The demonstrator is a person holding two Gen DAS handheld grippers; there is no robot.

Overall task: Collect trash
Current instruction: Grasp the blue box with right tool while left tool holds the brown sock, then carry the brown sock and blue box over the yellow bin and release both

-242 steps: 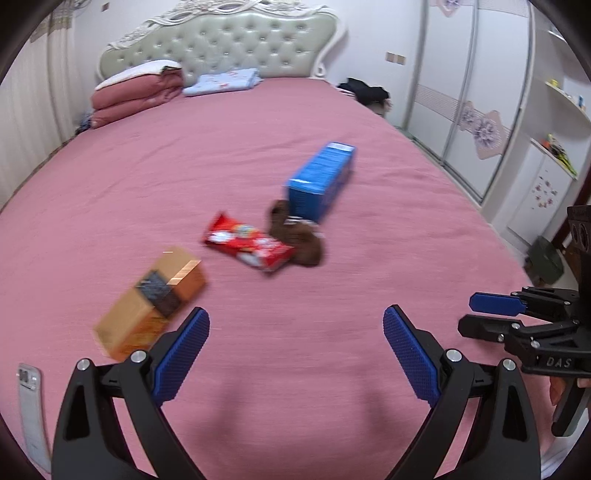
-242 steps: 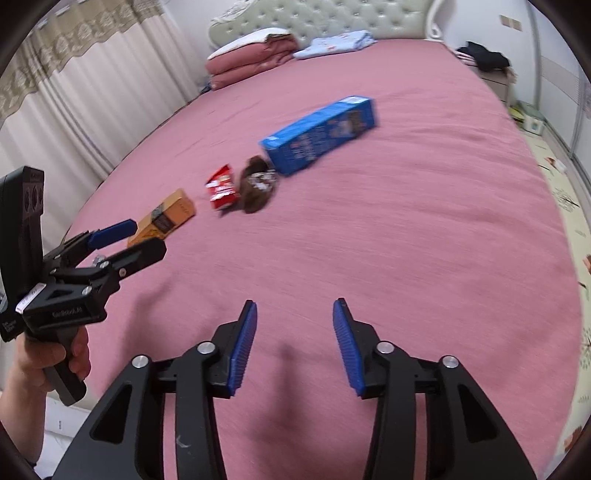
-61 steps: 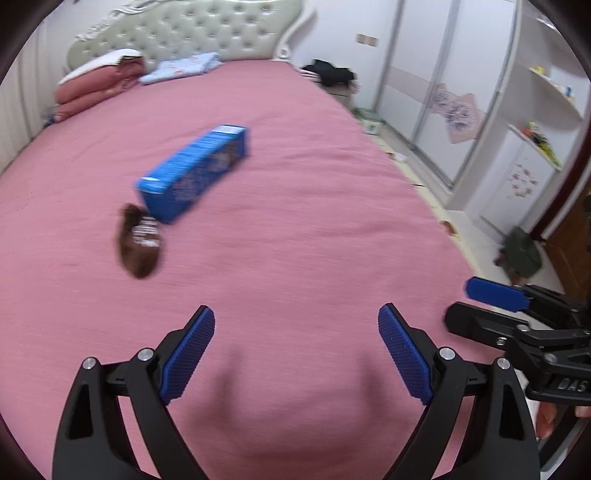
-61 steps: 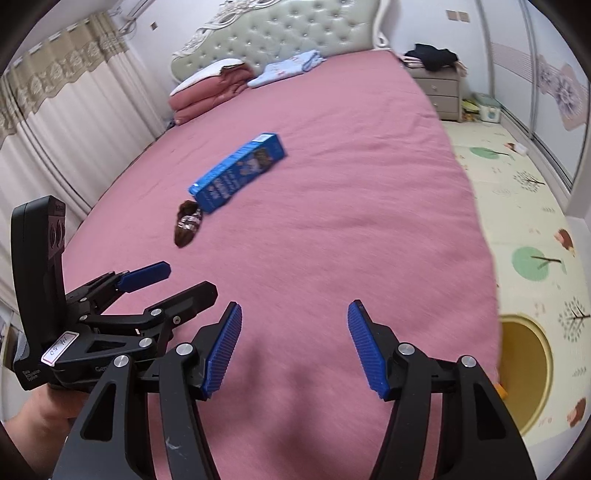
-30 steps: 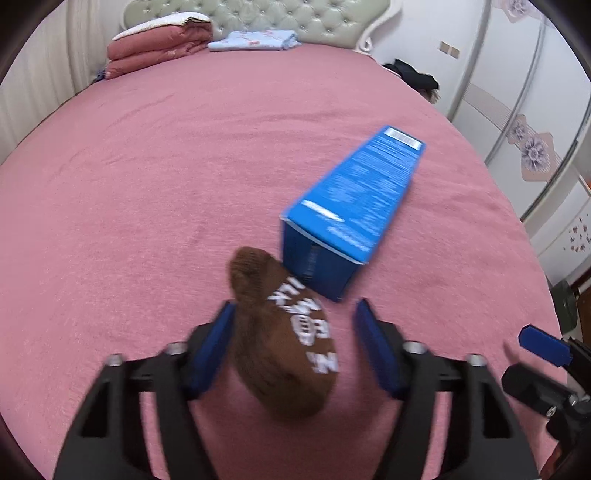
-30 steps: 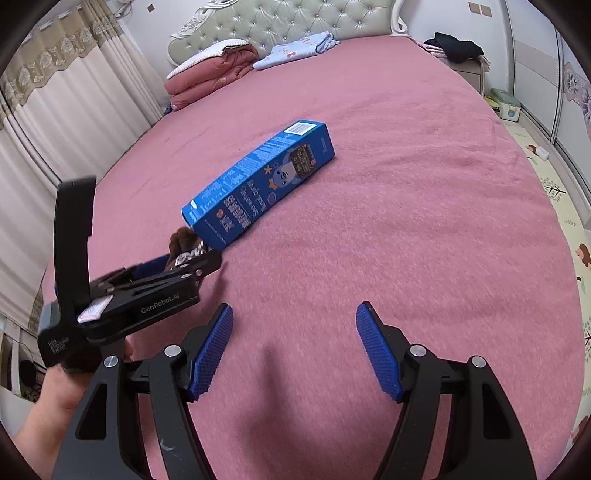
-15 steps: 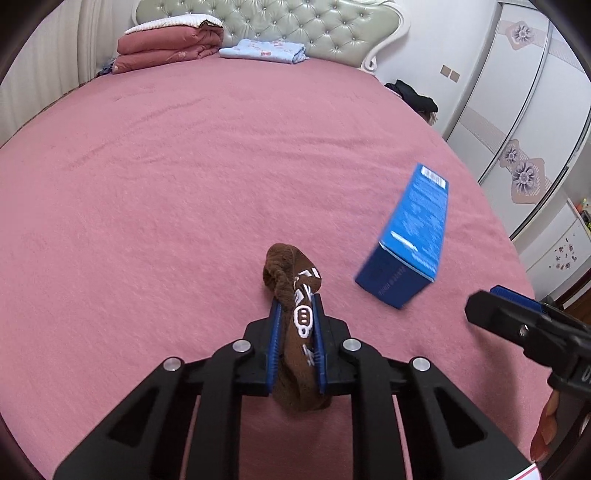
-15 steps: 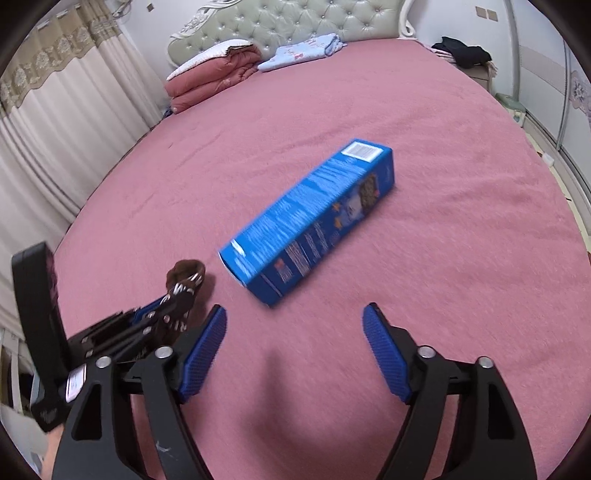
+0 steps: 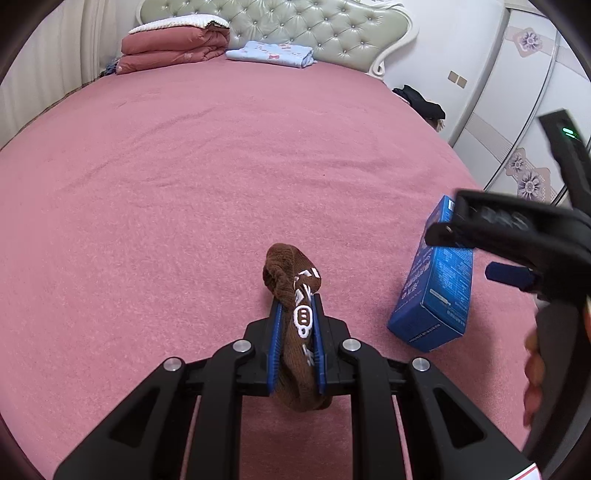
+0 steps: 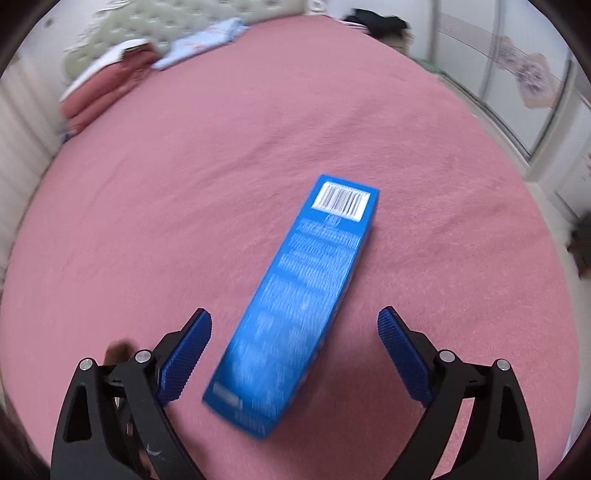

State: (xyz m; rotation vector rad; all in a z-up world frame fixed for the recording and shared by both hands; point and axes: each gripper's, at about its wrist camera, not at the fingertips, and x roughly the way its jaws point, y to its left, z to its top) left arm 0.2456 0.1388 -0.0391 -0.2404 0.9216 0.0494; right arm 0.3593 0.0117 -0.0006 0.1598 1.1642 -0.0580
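Note:
My left gripper (image 9: pixel 296 325) is shut on a brown sock with white lettering (image 9: pixel 295 295) and holds it just above the pink bedspread (image 9: pixel 166 206). A long blue carton (image 10: pixel 299 295) lies flat on the bed. My right gripper (image 10: pixel 295 343) is open, its two blue pads on either side of the carton's near end, not touching it. In the left wrist view the carton (image 9: pixel 436 291) lies at the right, partly hidden behind the right gripper's body (image 9: pixel 517 240).
Folded pink quilts (image 9: pixel 173 48) and a light blue folded cloth (image 9: pixel 273 53) lie by the padded headboard (image 9: pixel 295 26). Dark clothes (image 9: pixel 424 105) sit past the bed's right edge. Wardrobe doors (image 9: pixel 524 110) stand at the right.
The left gripper has lifted the sock slightly and stays shut on it. The right gripper has swung over to the blue carton and now straddles its near end.

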